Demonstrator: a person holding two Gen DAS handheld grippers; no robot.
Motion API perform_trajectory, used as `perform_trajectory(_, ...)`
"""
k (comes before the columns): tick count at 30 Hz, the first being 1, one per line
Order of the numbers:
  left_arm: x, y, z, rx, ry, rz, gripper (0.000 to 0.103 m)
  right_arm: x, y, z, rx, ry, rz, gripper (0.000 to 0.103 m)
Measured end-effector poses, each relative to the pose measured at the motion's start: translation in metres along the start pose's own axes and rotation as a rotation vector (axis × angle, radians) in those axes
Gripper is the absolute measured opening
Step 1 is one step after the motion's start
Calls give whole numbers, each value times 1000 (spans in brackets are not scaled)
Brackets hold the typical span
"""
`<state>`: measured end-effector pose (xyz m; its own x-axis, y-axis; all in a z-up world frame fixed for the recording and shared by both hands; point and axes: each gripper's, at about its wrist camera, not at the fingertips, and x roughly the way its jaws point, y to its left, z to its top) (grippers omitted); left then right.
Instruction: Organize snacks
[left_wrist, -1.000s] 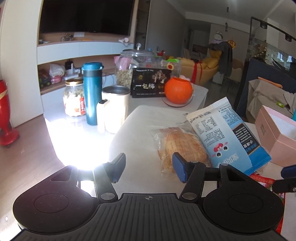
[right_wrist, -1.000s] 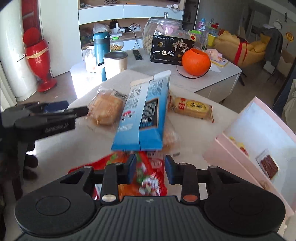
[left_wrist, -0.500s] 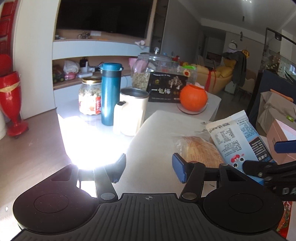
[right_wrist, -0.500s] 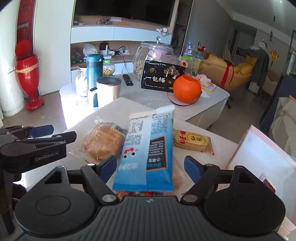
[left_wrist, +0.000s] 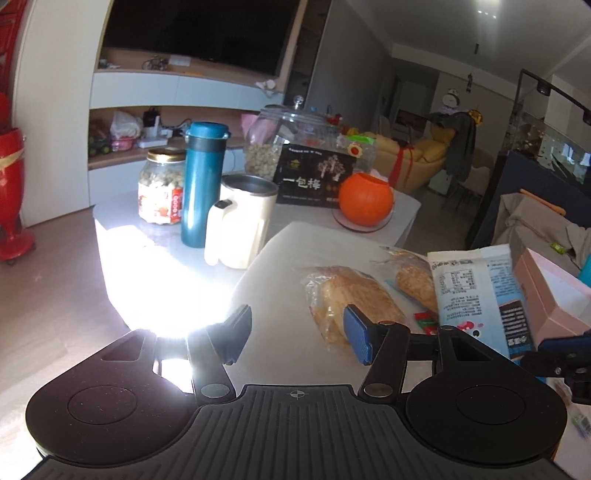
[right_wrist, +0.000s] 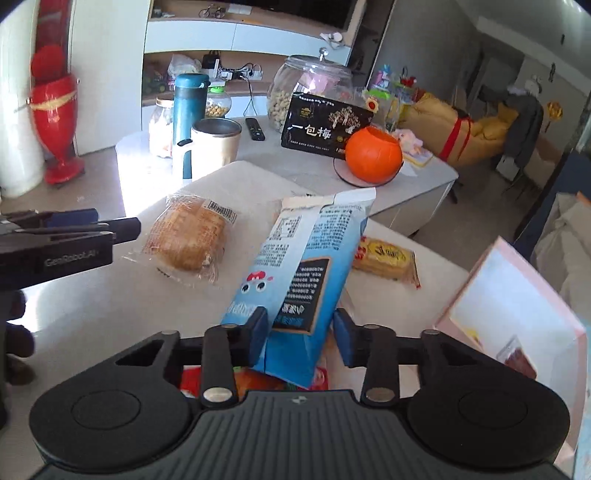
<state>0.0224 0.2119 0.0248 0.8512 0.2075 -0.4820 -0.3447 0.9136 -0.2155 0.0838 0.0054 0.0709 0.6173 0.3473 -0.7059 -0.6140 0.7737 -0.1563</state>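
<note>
A blue snack packet (right_wrist: 303, 266) (left_wrist: 476, 295) stands tilted over the white table (right_wrist: 110, 314). My right gripper (right_wrist: 301, 332) has its jaws closing on the packet's lower end, pads against both sides. Under it lies a red packet (right_wrist: 255, 380). A wrapped bread bun (right_wrist: 192, 236) (left_wrist: 351, 295) lies to the left, and a yellow cracker packet (right_wrist: 384, 256) to the right. My left gripper (left_wrist: 297, 334) hovers open over bare table just left of the bun, nothing between its fingers.
An open pink box (right_wrist: 509, 295) (left_wrist: 546, 295) stands at the right with a few snacks inside. On the farther table stand a cream mug (left_wrist: 243, 221), a blue flask (left_wrist: 201, 184), a jar (left_wrist: 160, 192), an orange pumpkin (left_wrist: 365, 199) and a black box (left_wrist: 314, 181).
The right jaws opened wide around the blue packet, then closed in on its lower end; the packet now sits tilted between them. The left gripper stayed open and nearly still.
</note>
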Motion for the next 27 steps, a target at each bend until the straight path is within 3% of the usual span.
perform_trajectory(1, -2, -4, 0, 3, -2, -35, 60, -6, -10, -6, 41, 20, 25, 19)
perform_trajectory(2, -3, -8, 0, 7, -1, -76, 60, -12, -22, -14, 92, 43, 56, 16)
perform_trajectory(5, -1, -31, 1, 35, 51, -224, 60, -26, -52, -48, 214, 84, 105, 17)
perform_trajectory(7, -2, -53, 2, 74, 76, -293, 60, -36, -63, -69, 228, 65, 52, 17)
perform_trajectory(9, -4, -72, 3, 124, 76, -293, 60, -46, -70, -87, 232, 28, 1, 22)
perform_trajectory(10, -3, -82, 5, 152, 79, -293, 60, -50, -74, -93, 243, 10, -6, 40)
perform_trajectory(11, -1, -90, 7, 174, 84, -292, 60, -52, -79, -99, 261, -5, -10, 69)
perform_trajectory(13, 6, -105, 12, 223, 91, -253, 61, -52, -87, -108, 300, -45, -30, 84)
perform_trajectory(15, 13, -112, 18, 238, 75, -196, 61, -45, -92, -111, 306, -59, -69, 84)
perform_trajectory(18, 28, -105, 32, 177, 78, -133, 60, -34, -91, -115, 289, -68, -119, 84)
perform_trajectory(21, 41, -98, 42, 115, 121, -199, 60, -25, -92, -124, 298, -67, -93, 84)
perform_trajectory(23, 45, -108, 39, 161, 148, -226, 60, -21, -98, -126, 327, -46, -64, 84)
perform_trajectory(25, 49, -124, 30, 260, 171, -185, 62, -21, -107, -129, 377, -57, -45, 84)
perform_trajectory(27, 50, -132, 23, 314, 144, -150, 66, -21, -112, -131, 414, -63, -33, 85)
